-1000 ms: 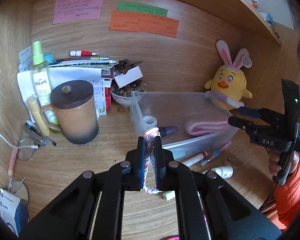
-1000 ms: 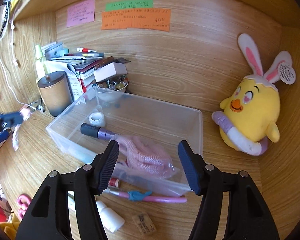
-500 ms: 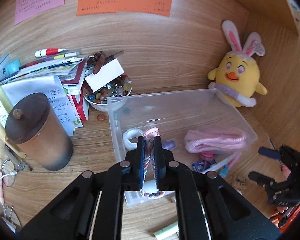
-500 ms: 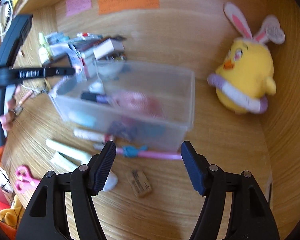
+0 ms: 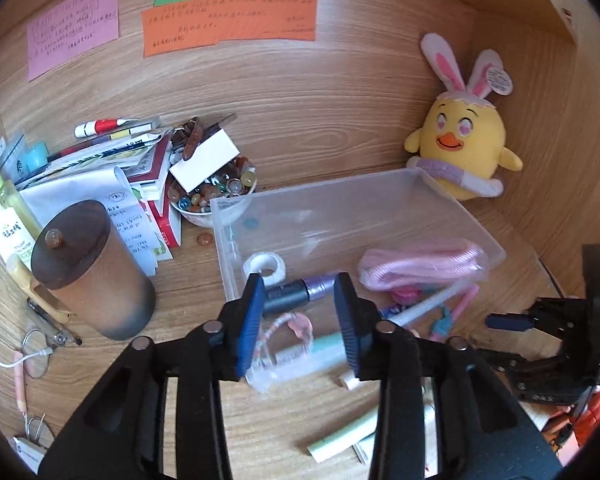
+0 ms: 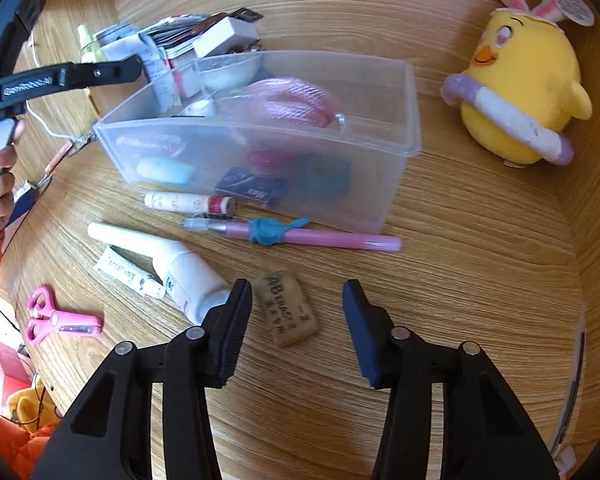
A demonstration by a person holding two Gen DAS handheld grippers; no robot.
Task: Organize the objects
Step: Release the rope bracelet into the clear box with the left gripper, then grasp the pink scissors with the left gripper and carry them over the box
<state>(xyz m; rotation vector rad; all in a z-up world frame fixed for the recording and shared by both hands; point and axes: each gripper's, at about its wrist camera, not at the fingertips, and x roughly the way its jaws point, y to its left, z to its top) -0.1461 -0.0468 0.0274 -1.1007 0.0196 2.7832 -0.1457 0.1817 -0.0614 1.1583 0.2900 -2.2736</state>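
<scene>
My left gripper (image 5: 300,320) hovers over the near end of the clear plastic bin (image 5: 380,200). Its jaws are opening and hold nothing. A pink-and-white braided cord (image 5: 296,321) lies loose in the bin below them, next to a purple-black marker (image 5: 296,292) and a tape roll (image 5: 266,266). In the right wrist view my right gripper (image 6: 297,296) is low over the desk in front of the bin (image 6: 260,136). Its jaws are closing, with a brown eraser (image 6: 290,308) lying flat between them, untouched by either pad.
A pink pen (image 6: 320,236), a white bottle (image 6: 188,276), a small tube (image 6: 188,202) and pink scissors (image 6: 56,318) lie in front of the bin. A yellow chick plush (image 6: 520,80) sits at the right. A lidded brown mug (image 5: 92,272), a bead bowl (image 5: 212,196) and stacked papers stand at the left.
The left gripper moved over the bin, opened and let go of the braided cord, which now lies inside. The right gripper sank to the desk, and its jaws narrowed around the eraser.
</scene>
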